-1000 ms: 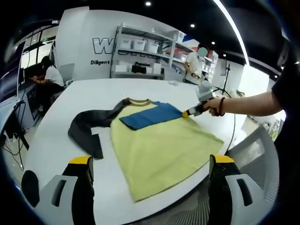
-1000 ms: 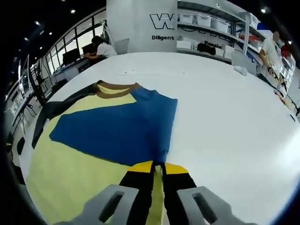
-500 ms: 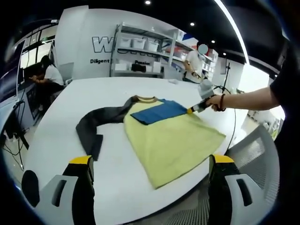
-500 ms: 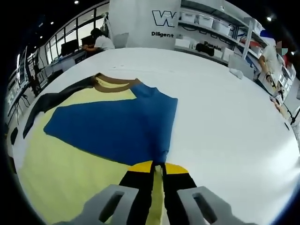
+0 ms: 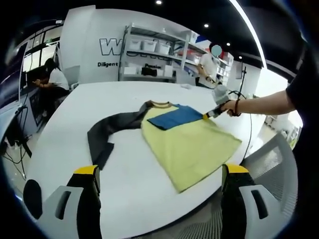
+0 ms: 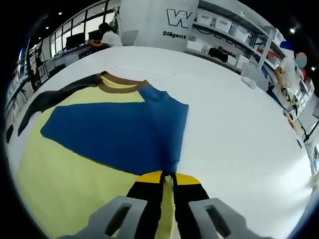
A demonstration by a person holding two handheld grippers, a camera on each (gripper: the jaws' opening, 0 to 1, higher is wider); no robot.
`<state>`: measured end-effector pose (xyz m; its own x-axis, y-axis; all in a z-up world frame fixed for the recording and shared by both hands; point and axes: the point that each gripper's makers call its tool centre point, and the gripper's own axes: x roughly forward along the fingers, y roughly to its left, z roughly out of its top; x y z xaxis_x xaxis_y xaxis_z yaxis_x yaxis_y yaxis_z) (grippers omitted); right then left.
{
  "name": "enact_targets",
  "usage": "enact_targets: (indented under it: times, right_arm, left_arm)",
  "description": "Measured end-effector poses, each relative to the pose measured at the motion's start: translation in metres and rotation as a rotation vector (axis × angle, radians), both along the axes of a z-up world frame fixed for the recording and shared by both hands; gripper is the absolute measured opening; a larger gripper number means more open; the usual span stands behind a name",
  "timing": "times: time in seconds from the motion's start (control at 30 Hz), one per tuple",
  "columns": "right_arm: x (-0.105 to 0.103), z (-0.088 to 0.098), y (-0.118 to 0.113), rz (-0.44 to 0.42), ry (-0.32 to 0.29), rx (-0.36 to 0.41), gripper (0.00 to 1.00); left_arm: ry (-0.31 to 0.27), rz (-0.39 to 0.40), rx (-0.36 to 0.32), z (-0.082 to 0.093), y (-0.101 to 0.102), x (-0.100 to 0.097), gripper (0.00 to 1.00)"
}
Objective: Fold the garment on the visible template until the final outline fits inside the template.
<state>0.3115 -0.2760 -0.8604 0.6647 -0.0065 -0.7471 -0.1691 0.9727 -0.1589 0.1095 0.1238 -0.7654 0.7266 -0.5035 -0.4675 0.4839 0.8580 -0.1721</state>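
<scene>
A yellow shirt (image 5: 194, 147) lies flat on the white table (image 5: 75, 99), its brown collar (image 5: 159, 104) pointing away. Its blue sleeve (image 5: 174, 117) is folded over the chest, and a dark sleeve (image 5: 107, 132) trails off to the left. My right gripper (image 5: 209, 114), held by a person's hand, is shut on the blue sleeve's end. In the right gripper view the closed jaws of that gripper (image 6: 168, 175) pinch the blue sleeve (image 6: 119, 134) above the yellow body (image 6: 65, 184). My left gripper (image 5: 160, 172) hovers open over the near table edge, with nothing in it.
Shelves with bins (image 5: 149, 59) line the back wall. One person sits at a desk (image 5: 52, 79) on the left and another stands at the back (image 5: 209, 64). A mesh chair (image 5: 274, 159) stands by the table's right edge. Bare table (image 6: 239, 124) spreads right of the shirt.
The shirt has slid to the right and farther across the table, dragged by the right gripper shut on the blue sleeve. The left gripper has stayed open and still.
</scene>
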Motion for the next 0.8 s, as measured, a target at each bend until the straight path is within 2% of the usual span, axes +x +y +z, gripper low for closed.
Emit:
enact_targets:
  times: [0.17,0.27,0.4,0.5,0.6,0.67,0.7,0.73,0.8]
  right_arm:
    - [0.001,0.000,0.000,0.003,0.002,-0.005,0.01]
    - [0.001,0.000,0.000,-0.018,-0.004,0.017,0.01]
    - [0.001,-0.001,-0.002,-0.062,-0.021,0.085,0.02]
    - [0.001,0.001,-0.005,-0.092,-0.058,0.143,0.04]
    - [0.004,0.008,-0.008,-0.101,-0.112,0.149,0.14]
    - [0.003,0.011,-0.010,-0.102,-0.115,0.153,0.24]
    - [0.006,0.017,-0.005,-0.097,-0.140,0.204,0.30]
    - [0.006,0.019,-0.003,-0.101,-0.147,0.220,0.38]
    - [0.005,0.023,-0.003,-0.094,-0.154,0.220,0.48]
  left_arm:
    - [0.001,0.001,0.001,0.000,0.000,0.000,0.97]
    - [-0.002,0.004,0.001,0.000,0.001,0.001,0.97]
    - [0.001,0.001,-0.001,0.000,0.000,0.000,0.97]
    - [0.003,-0.004,0.000,-0.001,-0.001,0.000,0.97]
    - [0.006,-0.006,-0.004,-0.001,-0.001,0.000,0.97]
    - [0.008,-0.009,-0.002,-0.002,-0.002,0.000,0.96]
    - [0.017,-0.016,0.002,-0.004,-0.003,-0.001,0.96]
    - [0.019,-0.019,0.006,-0.004,-0.003,-0.001,0.96]
    - [0.016,-0.024,0.017,-0.005,-0.004,-0.001,0.96]
